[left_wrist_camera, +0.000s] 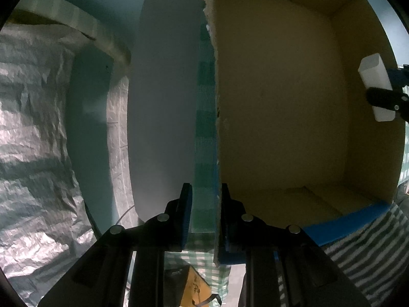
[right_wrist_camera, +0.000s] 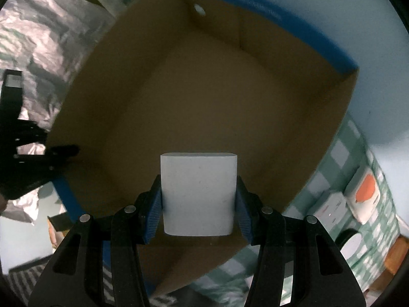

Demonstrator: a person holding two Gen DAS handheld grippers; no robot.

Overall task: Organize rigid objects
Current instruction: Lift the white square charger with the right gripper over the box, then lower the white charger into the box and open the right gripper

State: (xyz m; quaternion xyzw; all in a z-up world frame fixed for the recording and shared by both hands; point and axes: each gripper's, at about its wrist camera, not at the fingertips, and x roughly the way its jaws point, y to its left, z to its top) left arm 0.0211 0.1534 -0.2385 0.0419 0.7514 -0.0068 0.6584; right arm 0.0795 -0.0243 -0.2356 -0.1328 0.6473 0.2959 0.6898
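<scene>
An open cardboard box (left_wrist_camera: 281, 102) with blue outer edges fills the right of the left wrist view; its brown inside holds nothing I can see. My left gripper (left_wrist_camera: 205, 199) is shut on the box's near wall (left_wrist_camera: 217, 153), one finger inside, one outside. My right gripper (right_wrist_camera: 199, 197) is shut on a white rectangular block (right_wrist_camera: 199, 194) and holds it over the box's inside (right_wrist_camera: 204, 89). The block and right gripper also show at the right edge of the left wrist view (left_wrist_camera: 375, 87). The left gripper shows at the left of the right wrist view (right_wrist_camera: 51, 153).
Crinkled silver sheeting (left_wrist_camera: 33, 128) lies to the left. A pale flap (left_wrist_camera: 163, 102) stands beside the box wall. A green checked cloth (right_wrist_camera: 340, 163) lies under the box, with white and orange items (right_wrist_camera: 363, 192) at the right.
</scene>
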